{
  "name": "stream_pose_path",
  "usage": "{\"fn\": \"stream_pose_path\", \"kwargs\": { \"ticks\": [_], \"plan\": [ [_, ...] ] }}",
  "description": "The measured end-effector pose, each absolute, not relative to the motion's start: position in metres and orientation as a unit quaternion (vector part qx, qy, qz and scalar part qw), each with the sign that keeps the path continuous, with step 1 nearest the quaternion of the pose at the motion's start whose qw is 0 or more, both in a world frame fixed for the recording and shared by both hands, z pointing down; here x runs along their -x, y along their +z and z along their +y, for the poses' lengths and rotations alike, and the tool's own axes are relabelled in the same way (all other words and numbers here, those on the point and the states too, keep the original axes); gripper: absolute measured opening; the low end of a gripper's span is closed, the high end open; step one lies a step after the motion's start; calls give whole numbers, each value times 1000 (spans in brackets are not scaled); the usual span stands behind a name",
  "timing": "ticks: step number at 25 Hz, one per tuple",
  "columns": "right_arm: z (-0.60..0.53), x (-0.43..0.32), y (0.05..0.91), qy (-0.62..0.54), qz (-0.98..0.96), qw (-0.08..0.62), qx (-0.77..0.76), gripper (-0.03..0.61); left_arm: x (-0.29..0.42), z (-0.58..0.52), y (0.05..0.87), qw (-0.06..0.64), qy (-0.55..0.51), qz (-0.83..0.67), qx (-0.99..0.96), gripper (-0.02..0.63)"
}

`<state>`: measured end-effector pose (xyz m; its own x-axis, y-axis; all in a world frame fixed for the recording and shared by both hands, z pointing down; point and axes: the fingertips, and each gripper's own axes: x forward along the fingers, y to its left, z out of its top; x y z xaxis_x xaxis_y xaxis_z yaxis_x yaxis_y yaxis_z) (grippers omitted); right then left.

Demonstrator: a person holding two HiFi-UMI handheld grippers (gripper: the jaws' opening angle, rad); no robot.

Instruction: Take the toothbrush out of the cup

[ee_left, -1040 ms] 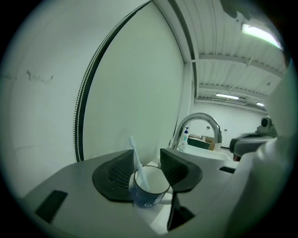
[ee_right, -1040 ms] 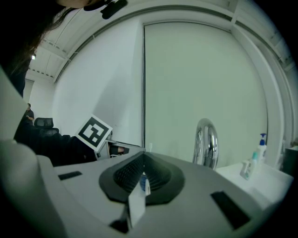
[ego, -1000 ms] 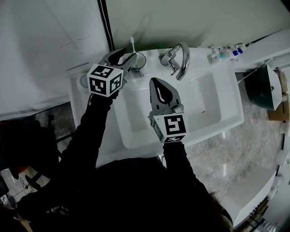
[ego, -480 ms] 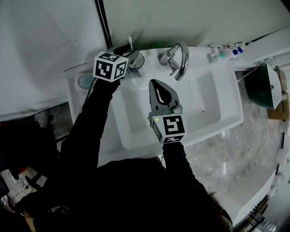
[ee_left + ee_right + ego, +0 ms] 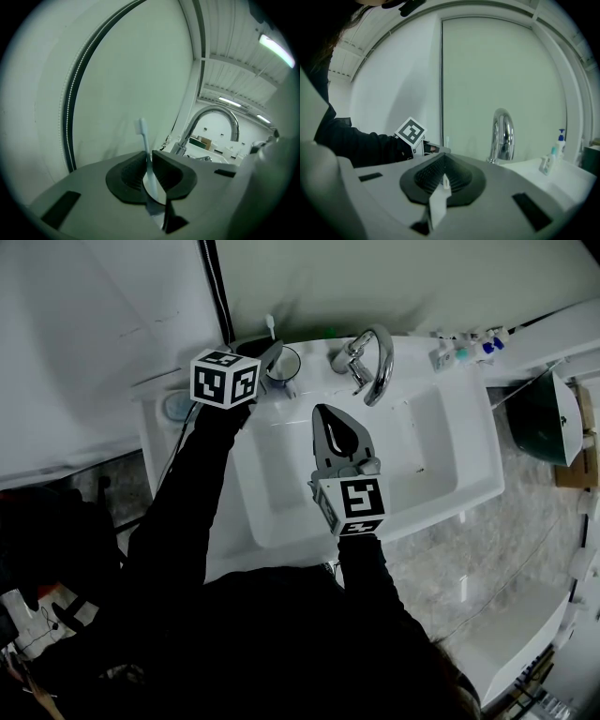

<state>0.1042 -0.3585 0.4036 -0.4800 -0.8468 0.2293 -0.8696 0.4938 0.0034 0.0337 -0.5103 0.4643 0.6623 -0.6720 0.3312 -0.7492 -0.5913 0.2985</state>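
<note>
A white toothbrush stands upright in a dark cup at the back left corner of the sink; its head pokes up above the cup. My left gripper reaches over the cup. In the left gripper view its jaws are closing, and the ribbed pads press the brush handle from both sides. My right gripper hovers over the basin, shut and empty, pointing toward the back wall.
A curved chrome faucet rises at the back of the white basin, right of the cup. Small bottles stand at the back right corner. A round dish sits left of the cup. A dark green bin is at the far right.
The left gripper moved in over the cup and sank a little, and its wide-open jaws have closed around the toothbrush handle. The right gripper has stayed where it was.
</note>
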Motion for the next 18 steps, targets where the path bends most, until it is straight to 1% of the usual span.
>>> {"fn": "stream_pose_path", "kwargs": {
  "ticks": [11,13,18],
  "plan": [
    [-356,-102,399,49,-860,91,-500,5,-34,-501,444,211,65,-382,-897,43],
    [-354,-102,399,50,-859,96,-501,5,-32,-498,436,206,61,-381,-899,41],
    [-355,-99,388,36,-863,82,-498,5,-29,-489,411,181,57,-376,-907,41]
  ]
}}
